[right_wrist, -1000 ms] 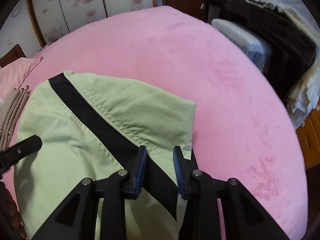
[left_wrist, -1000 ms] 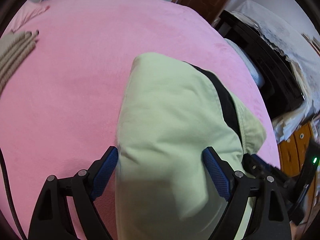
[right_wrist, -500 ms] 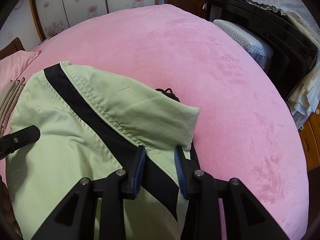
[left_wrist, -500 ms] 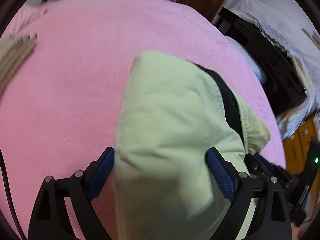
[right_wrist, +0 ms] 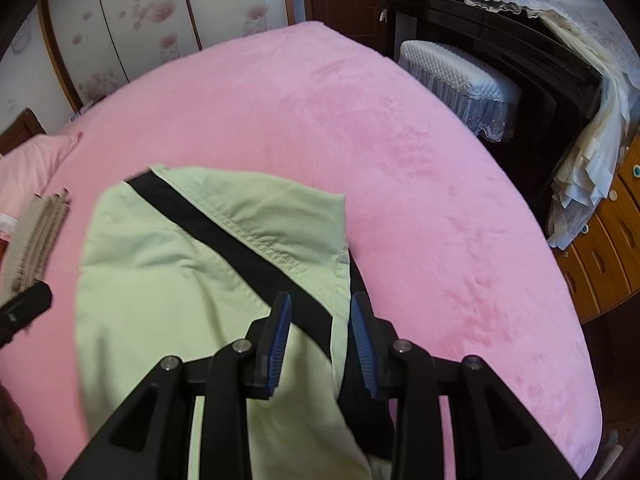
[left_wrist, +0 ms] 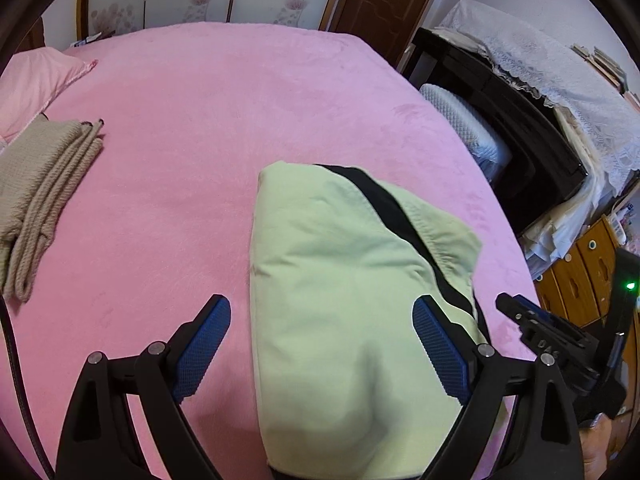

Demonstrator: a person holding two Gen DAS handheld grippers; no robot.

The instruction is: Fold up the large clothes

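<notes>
A folded light green garment (left_wrist: 344,288) with a black stripe lies on the pink bed (left_wrist: 192,128). My left gripper (left_wrist: 322,320) is wide open above its near part; the cloth runs between the jaws without touching the pads. My right gripper (right_wrist: 320,314) has its jaws partly apart astride the garment's (right_wrist: 168,280) right edge, over the black stripe (right_wrist: 240,240). Whether its pads press the cloth is hard to tell. The right gripper also shows at the right of the left wrist view (left_wrist: 516,312).
A folded beige knit (left_wrist: 36,184) lies at the bed's left, beside a pink pillow (left_wrist: 32,84). A black piano with a lace cover (left_wrist: 532,92), a quilted stool (right_wrist: 460,80) and a wooden drawer chest (right_wrist: 608,232) stand right of the bed.
Both grippers have pulled back and up, showing more of the bed. The left jaws no longer touch the garment. The right jaws have spread somewhat.
</notes>
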